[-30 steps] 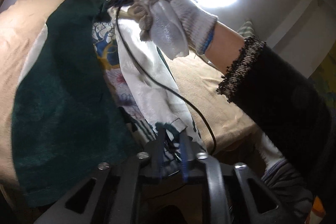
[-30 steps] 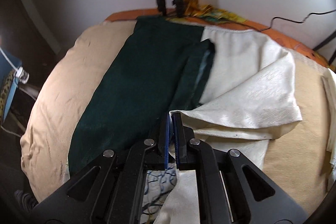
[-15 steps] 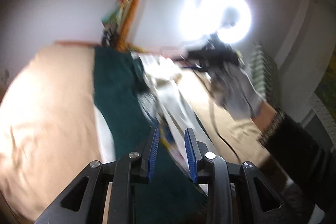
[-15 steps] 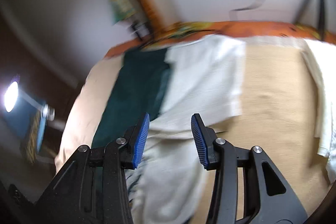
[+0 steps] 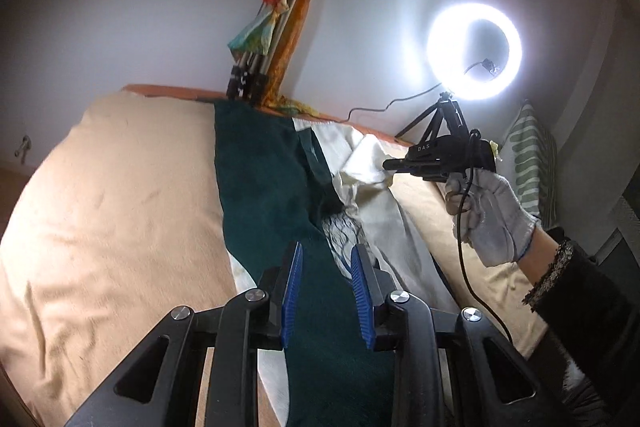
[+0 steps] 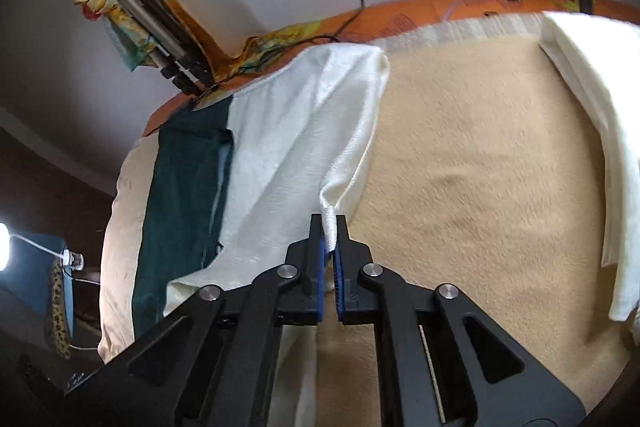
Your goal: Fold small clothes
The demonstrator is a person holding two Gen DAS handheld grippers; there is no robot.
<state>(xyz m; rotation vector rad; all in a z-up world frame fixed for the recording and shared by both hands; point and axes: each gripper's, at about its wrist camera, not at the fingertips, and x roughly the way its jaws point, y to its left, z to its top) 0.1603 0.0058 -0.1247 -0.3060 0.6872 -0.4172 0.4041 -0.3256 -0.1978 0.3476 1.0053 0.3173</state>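
A cream-white garment [image 6: 292,155] lies on the beige bed cover [image 6: 480,167], beside a dark green cloth [image 6: 180,187]. My right gripper [image 6: 329,227] is shut on the white garment's right edge and lifts it a little. In the left wrist view my left gripper [image 5: 325,269] is open and empty, hovering over the green cloth [image 5: 264,179] and a patterned part of the white garment [image 5: 360,195]. The right gripper [image 5: 394,165], held in a gloved hand [image 5: 488,215], pinches the white cloth there too.
A folded tripod wrapped in orange cloth [image 5: 268,39] leans at the wall behind the bed. A lit ring light [image 5: 474,47] on a small tripod stands at the right. A second white cloth [image 6: 600,131] lies at the bed's right side. A striped pillow [image 5: 532,163] is beyond.
Both grippers let go of the garment and opened half a second ago. The right one has since shut on the white garment's edge; the left one stays open, pulled back over the green cloth.
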